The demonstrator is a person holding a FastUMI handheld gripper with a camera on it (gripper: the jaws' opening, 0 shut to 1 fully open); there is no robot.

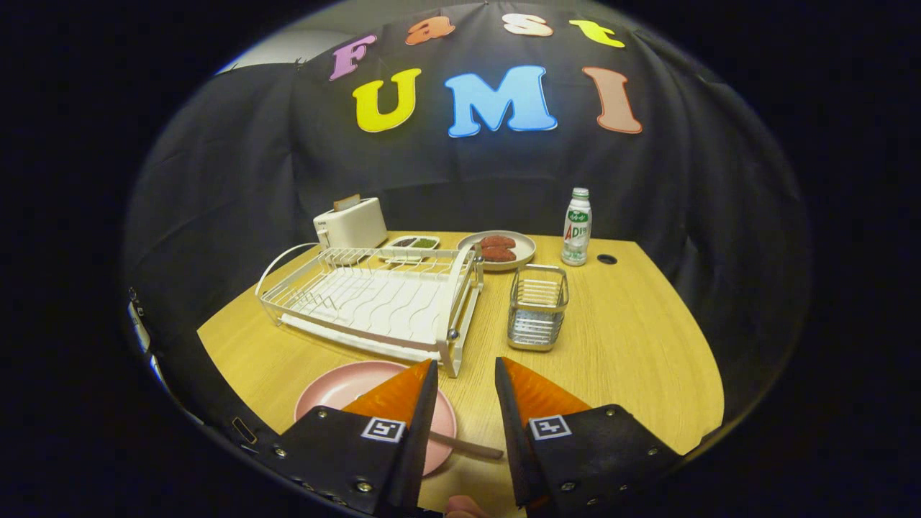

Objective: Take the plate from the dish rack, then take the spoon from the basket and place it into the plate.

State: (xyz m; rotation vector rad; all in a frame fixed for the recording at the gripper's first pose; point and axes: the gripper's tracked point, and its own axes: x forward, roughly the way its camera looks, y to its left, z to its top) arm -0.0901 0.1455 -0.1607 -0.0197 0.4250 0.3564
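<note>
A pink plate (344, 392) lies flat on the wooden table (633, 360), in front of the white dish rack (374, 295), and my left finger covers part of it. A spoon handle (468, 447) juts out over the plate's rim toward the right, lying below the gap between my fingers; its bowl is hidden behind the left finger. The gripper (466, 362) is open above the table, with nothing pressed between its fingers. The wire basket (538, 308) stands just beyond the right finger, to the right of the rack, and looks empty. The rack holds no dishes.
Behind the rack are a white toaster (352, 223), a small divided dish (411, 244) and a plate of reddish food (498, 249). A bottle (576, 227) stands behind the basket beside a round hole (606, 258) in the table. Bare wood lies right of the basket.
</note>
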